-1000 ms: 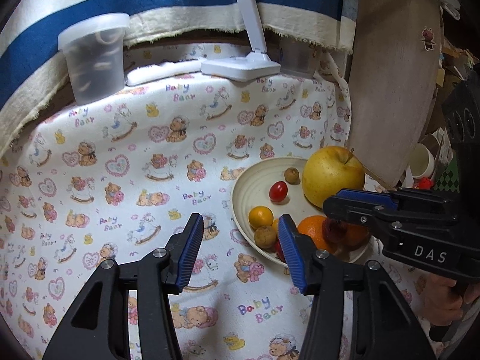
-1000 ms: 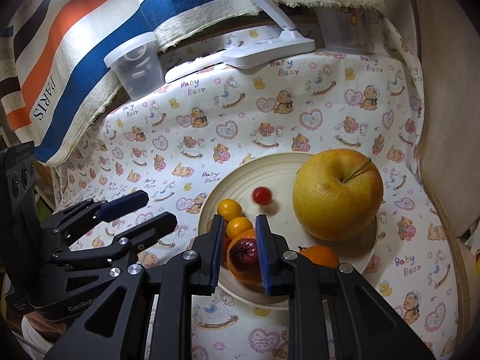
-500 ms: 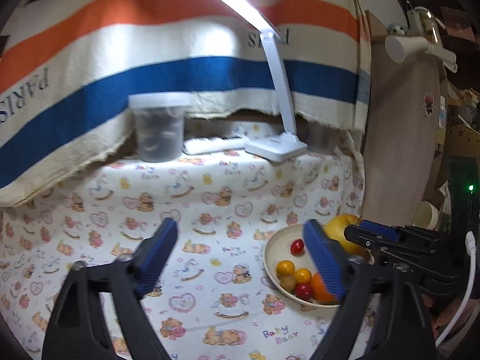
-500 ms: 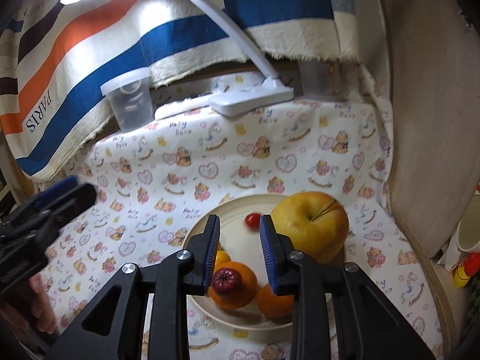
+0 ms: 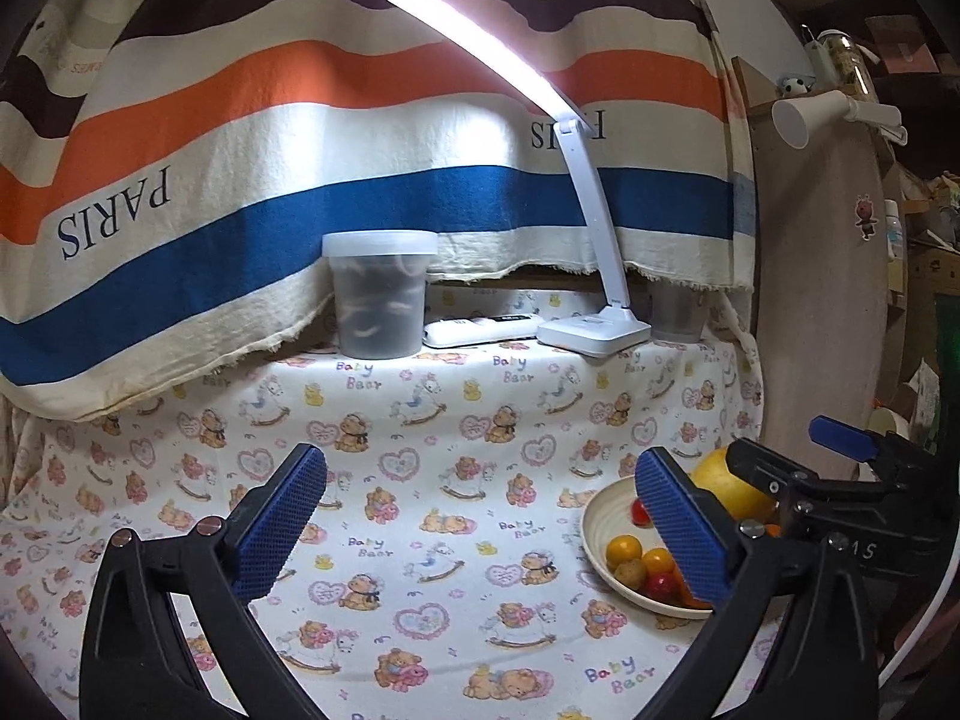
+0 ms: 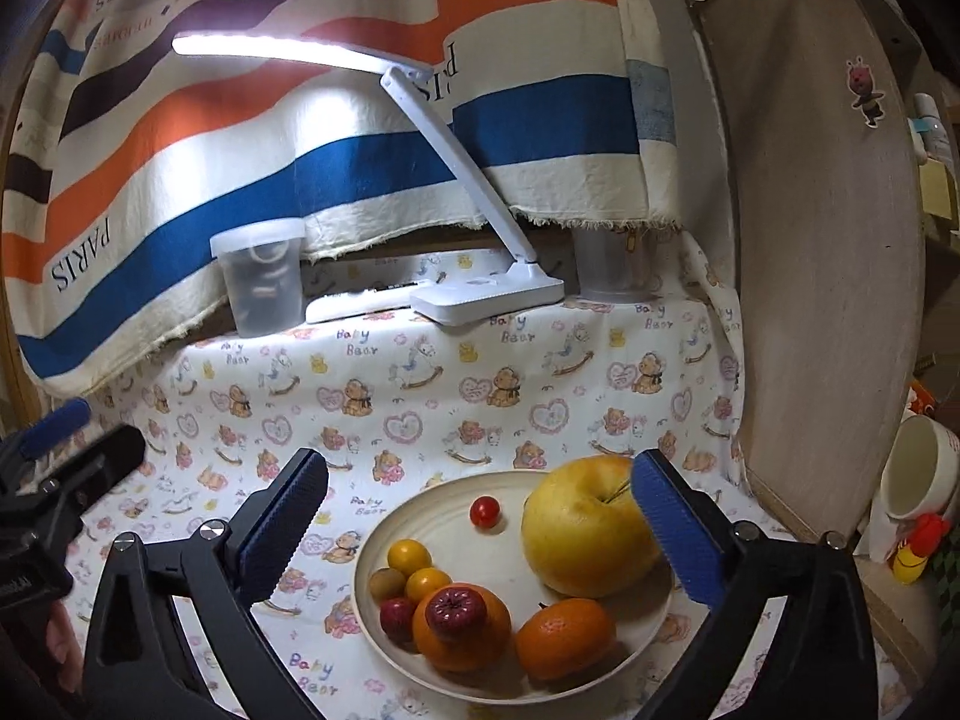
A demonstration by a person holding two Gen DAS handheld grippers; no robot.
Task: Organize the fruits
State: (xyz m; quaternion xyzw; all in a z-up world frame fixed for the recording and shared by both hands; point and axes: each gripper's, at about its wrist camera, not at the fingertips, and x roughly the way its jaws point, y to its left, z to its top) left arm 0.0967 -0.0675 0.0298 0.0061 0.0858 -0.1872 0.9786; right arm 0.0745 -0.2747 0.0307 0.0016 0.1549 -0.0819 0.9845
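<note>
A cream plate (image 6: 654,612) of fruit is sitting near the desk's front right corner, holding a large yellow apple (image 6: 585,531), two dimpled oranges (image 6: 564,636), a glossy cherry tomato (image 6: 484,511), small yellow citrus (image 6: 409,557) and a dark red fruit (image 6: 456,609) perched on the nearer orange. The right gripper (image 6: 480,534) is hovering over the plate, its ribbed blue pads having just been spreading wide with nothing pressed between them. The left gripper (image 5: 480,522), also just opened and gripping nothing, is hanging above the bear-print cloth (image 5: 420,456) left of the plate. The perched red fruit looks precarious; a nudge to the round, smooth-skinned orange beneath could send it rolling off the shallow rim. Behind, a frosted plastic tub (image 5: 379,294) and a white lamp (image 5: 591,330) are standing along the desk's back edge.
</note>
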